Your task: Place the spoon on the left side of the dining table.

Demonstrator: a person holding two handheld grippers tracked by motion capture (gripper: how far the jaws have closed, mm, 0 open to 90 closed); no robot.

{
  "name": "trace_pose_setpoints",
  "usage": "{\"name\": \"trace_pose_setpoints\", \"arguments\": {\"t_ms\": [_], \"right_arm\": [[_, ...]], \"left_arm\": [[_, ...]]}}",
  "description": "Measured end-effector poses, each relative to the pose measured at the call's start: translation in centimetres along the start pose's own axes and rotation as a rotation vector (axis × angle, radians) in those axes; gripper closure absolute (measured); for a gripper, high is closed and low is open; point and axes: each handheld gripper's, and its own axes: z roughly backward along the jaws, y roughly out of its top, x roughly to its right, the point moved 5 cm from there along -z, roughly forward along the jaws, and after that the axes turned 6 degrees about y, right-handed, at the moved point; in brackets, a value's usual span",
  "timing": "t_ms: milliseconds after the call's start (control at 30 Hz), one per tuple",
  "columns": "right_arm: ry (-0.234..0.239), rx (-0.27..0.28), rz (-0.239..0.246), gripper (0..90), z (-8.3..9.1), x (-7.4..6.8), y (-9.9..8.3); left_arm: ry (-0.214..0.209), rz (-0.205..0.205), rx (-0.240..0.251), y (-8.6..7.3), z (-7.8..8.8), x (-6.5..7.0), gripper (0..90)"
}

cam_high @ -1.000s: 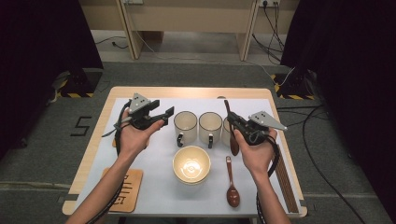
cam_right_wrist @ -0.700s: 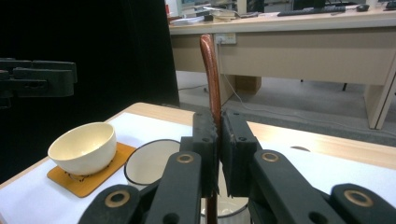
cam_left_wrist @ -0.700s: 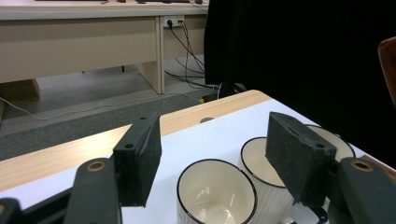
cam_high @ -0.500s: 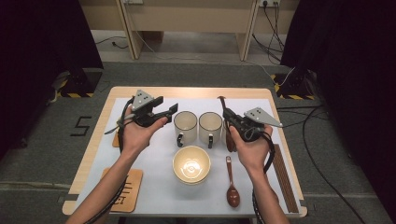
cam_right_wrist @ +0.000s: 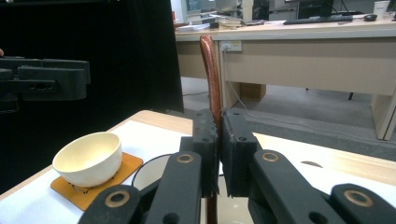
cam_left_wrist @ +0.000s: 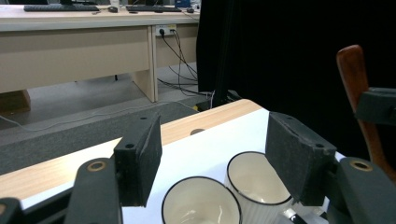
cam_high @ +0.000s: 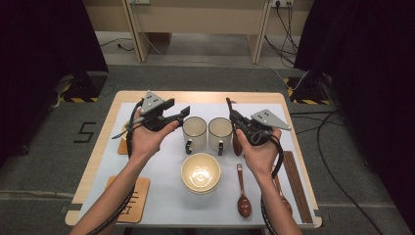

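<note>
I hold my right gripper above the table, jaws pinching a brown wooden spoon upright. My left gripper hovers beside, jaws spread, holding nothing. Below: two mugs, one bowl mid-mat, another on a coaster, one spoon flat. Floor marking reads "5".

Wood table w/ white mat, 2 mugs, bowl, spoon, coaster

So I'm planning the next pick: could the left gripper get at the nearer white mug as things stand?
Probably yes. The left gripper has open, empty jaws beside the mug, with nothing between them. The right gripper, shut on a wooden spoon, sits beyond the other mug.
</note>
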Motion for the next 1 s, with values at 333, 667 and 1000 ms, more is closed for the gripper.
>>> {"name": "trace_pose_setpoints", "arguments": {"t_ms": [333, 667, 1000], "right_arm": [[0.006, 0.007, 0.005, 85.3, -0.7, -0.3, 0.2], [0.015, 0.012, 0.007, 85.3, -1.4, -0.7, 0.2], [0.026, 0.010, 0.017, 85.3, -2.4, -1.4, 0.3]], "left_arm": [[-0.015, -0.014, 0.011, 1.1, -0.5, 0.8, 36.6], [-0.033, -0.015, 0.018, 1.7, -1.0, 1.6, 37.2], [-0.067, -0.013, 0.022, 2.2, -1.5, 2.7, 39.0]]}}
